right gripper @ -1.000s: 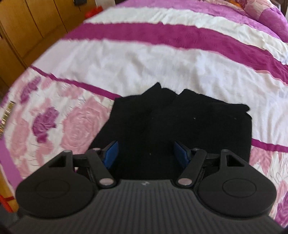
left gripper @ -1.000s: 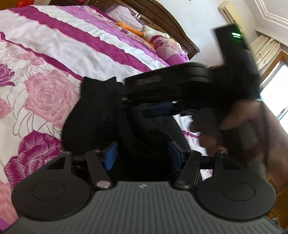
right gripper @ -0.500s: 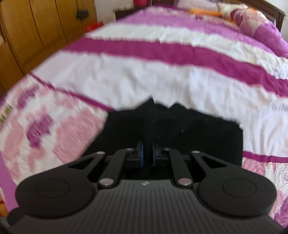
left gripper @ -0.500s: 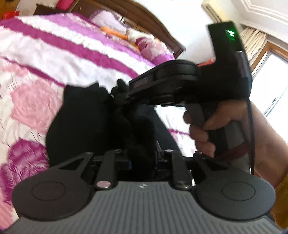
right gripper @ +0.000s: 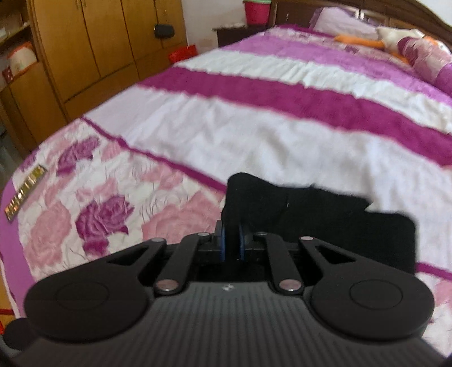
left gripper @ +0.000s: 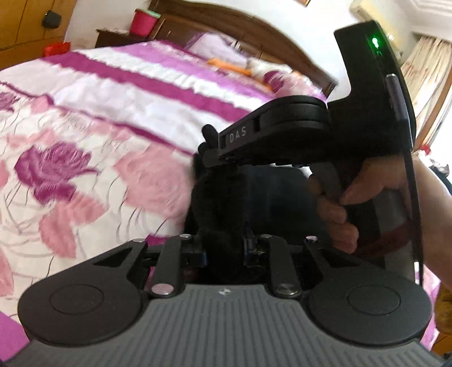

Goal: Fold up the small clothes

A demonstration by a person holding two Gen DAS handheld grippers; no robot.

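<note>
A small black garment [right gripper: 325, 223] lies on the bed's pink and purple floral bedspread [right gripper: 254, 118]. My right gripper [right gripper: 230, 242] is shut on the garment's near left edge and holds that edge lifted off the bed. My left gripper [left gripper: 224, 248] is shut on a bunched fold of the same black garment [left gripper: 214, 206], which rises between its fingers. The right gripper's black body [left gripper: 282, 132], held by a hand, fills the right of the left wrist view just beyond the left gripper. Most of the garment is hidden there.
A wooden wardrobe [right gripper: 84, 50] stands left of the bed. A dark wooden headboard [left gripper: 240, 31], pillows [right gripper: 423, 53] and an orange and white soft toy [right gripper: 375, 38] are at the far end. A red bin [right gripper: 257, 11] sits on a nightstand.
Both grippers went from open over the flat garment to shut on it. They have since lifted its near edge, and both views have tilted up toward the headboard.
</note>
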